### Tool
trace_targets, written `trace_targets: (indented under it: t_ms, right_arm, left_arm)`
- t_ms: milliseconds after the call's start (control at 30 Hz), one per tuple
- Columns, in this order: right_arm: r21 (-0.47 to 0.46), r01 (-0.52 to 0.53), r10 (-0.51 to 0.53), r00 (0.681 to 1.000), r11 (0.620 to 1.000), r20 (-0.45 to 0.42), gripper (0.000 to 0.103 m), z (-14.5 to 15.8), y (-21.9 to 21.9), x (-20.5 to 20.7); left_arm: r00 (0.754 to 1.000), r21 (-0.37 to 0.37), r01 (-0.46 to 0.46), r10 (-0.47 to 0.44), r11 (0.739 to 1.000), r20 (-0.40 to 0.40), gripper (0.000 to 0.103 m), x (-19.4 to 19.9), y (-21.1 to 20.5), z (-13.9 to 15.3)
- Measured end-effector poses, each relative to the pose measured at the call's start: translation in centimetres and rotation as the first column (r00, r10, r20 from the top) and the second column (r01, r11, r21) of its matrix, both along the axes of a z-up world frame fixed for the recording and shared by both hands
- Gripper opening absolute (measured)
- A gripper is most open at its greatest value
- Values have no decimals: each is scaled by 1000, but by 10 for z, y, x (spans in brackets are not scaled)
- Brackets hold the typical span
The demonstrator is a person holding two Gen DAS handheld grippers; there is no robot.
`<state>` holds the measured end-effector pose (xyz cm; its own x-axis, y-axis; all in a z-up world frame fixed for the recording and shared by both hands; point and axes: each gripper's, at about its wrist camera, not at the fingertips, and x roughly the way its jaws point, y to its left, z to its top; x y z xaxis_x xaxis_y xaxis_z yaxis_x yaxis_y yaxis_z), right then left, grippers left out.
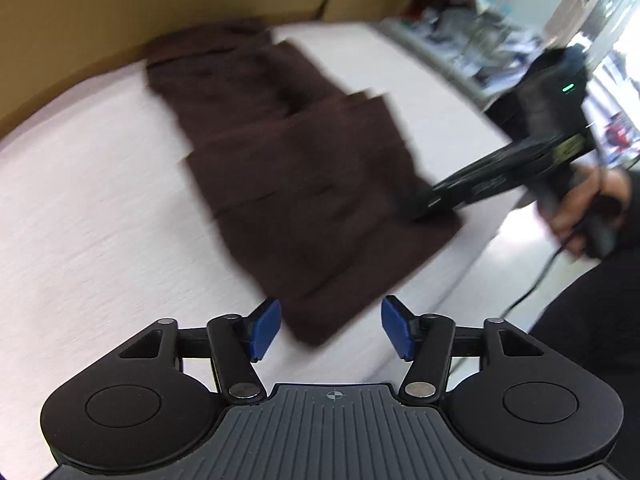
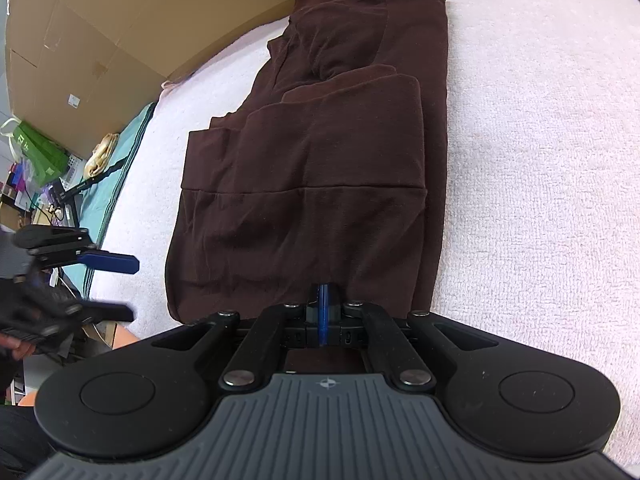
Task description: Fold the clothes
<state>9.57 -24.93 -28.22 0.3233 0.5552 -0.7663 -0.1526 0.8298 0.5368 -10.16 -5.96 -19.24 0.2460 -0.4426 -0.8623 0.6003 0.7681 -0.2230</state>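
A dark brown garment (image 1: 288, 168) lies partly folded in a long strip on a pale towelling surface (image 1: 100, 220). My left gripper (image 1: 331, 326) hovers open just above the garment's near corner, its blue pads (image 1: 266, 328) wide apart and holding nothing. In the right wrist view the garment (image 2: 320, 160) fills the middle, and the left gripper (image 2: 120, 286) stands open off its left edge. My right gripper (image 2: 323, 304) is shut, pads together at the garment's near edge, with fabric running under its fingers. I cannot tell whether any cloth is pinched. The left wrist view shows the right gripper (image 1: 404, 206) resting its tip on the garment's right edge.
Cardboard panels (image 2: 100, 20) stand along the far side of the surface. A teal cloth (image 2: 120, 152) and a green bag (image 2: 36, 148) lie off its left end. A cluttered shelf (image 1: 480, 40) sits beyond the right edge. A person's hand (image 1: 576, 208) grips the right gripper's handle.
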Motion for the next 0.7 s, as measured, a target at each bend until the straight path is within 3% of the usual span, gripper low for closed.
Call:
trace_targets:
  t_ms: [67,133,267,400,433,500,567,600,700]
  right_arm:
    - [0,-1,1,1000,1000,-2,0,0,0,1]
    - [0,1,-1,1000,1000,-5,0,1,0,1]
    - [-15,1,-1,1000,1000,-3,0,3,1,0]
    - [-192,45,-28,996,980,88,0,19,2,-2]
    - [-241,78,-50,991,967,121,5,26,-1,-2]
    - [-257,135,-82,975,957,207,46,46,-8,-3]
    - [-211,131,-73,962,969,262,69,64,-11,-1]
    - [-199,104,-48,963,974,267,70,70,-8,3]
    - [-202,-16,67,966,979,250,70,68,14,16]
  left_arm:
    - [1000,-34,20,-20,999,-3,78,0,-18,-5]
    - [999,-8,28,-28,1000,-33,80,2,-35,-26]
    - [999,-14,25,-25,1000,-45,87,1,-34,-45]
    - [995,19,-87,88,996,-49,91,8,-2,-39]
    - [991,17,-128,129,992,-49,91,10,7,-35]
    - [982,-44,-187,185,981,-37,92,13,23,-21]
    - [978,-117,-207,207,971,-14,98,16,27,-8]
    - [979,-140,-202,204,969,2,103,18,23,-5]
    - [984,-173,-168,176,970,30,103,28,4,-2]
